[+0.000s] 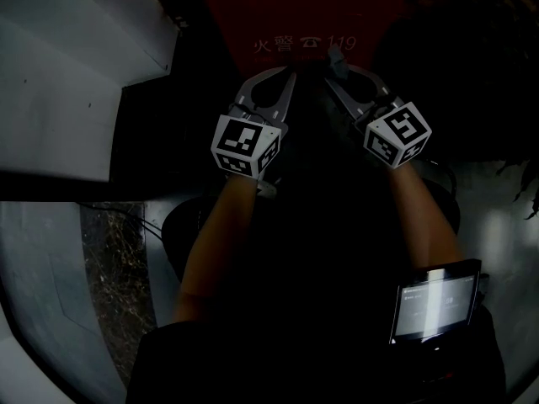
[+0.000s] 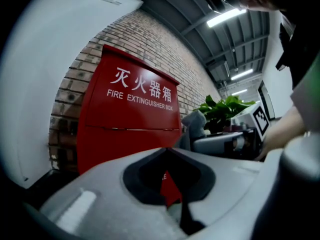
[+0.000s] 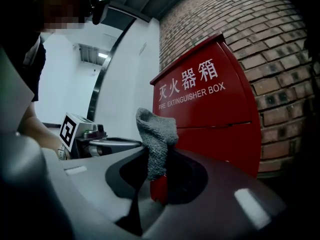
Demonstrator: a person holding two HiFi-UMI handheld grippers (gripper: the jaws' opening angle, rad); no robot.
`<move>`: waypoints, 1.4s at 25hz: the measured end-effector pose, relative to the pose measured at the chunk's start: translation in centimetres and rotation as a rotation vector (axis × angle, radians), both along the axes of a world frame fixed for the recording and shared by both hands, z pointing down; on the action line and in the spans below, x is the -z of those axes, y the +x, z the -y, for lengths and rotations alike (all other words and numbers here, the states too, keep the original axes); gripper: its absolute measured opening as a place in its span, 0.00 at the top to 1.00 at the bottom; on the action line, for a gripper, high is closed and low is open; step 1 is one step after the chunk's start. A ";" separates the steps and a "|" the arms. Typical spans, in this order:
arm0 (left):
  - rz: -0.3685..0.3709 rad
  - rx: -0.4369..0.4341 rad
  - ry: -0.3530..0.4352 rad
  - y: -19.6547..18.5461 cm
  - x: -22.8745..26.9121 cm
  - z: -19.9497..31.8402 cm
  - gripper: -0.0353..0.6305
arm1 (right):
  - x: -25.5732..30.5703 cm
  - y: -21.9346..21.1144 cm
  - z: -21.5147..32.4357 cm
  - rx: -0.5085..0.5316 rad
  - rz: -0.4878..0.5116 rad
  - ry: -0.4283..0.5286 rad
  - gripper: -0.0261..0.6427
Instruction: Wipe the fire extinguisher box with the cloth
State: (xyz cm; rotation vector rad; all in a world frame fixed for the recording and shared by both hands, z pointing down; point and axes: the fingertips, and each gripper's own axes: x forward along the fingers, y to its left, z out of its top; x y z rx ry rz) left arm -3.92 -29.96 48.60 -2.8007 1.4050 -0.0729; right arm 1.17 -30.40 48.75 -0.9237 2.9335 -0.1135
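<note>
A brick wall [image 3: 280,44], a leafy green plant [image 2: 225,108] and a lit screen [image 1: 434,303].

A red fire extinguisher box [image 2: 127,134] carries white lettering on its front. In both gripper views, four large Chinese characters, 灭火器箱, stand near its top, with "FIRE EXTINGUISHER BOX" in smaller capitals directly beneath. The head view shows the same English line near the picture's upper edge and, lower down, 火警, a telephone symbol and the number 119. A lit screen [image 1: 434,303] at lower right shows print too blurred to read.
</note>
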 end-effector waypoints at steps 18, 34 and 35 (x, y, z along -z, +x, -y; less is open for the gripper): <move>-0.007 -0.005 0.001 -0.7 -0.6 -1.3 0.94 | -0.5 -0.5 -1.2 -0.011 -0.010 0.044 0.86; -0.010 0.008 0.007 -0.9 -0.4 -1.0 0.94 | -0.2 -1.1 -1.6 0.012 -0.012 0.064 0.86; -0.009 0.010 0.005 -0.9 -0.4 -1.0 0.94 | -0.2 -1.2 -1.7 0.014 -0.013 0.066 0.86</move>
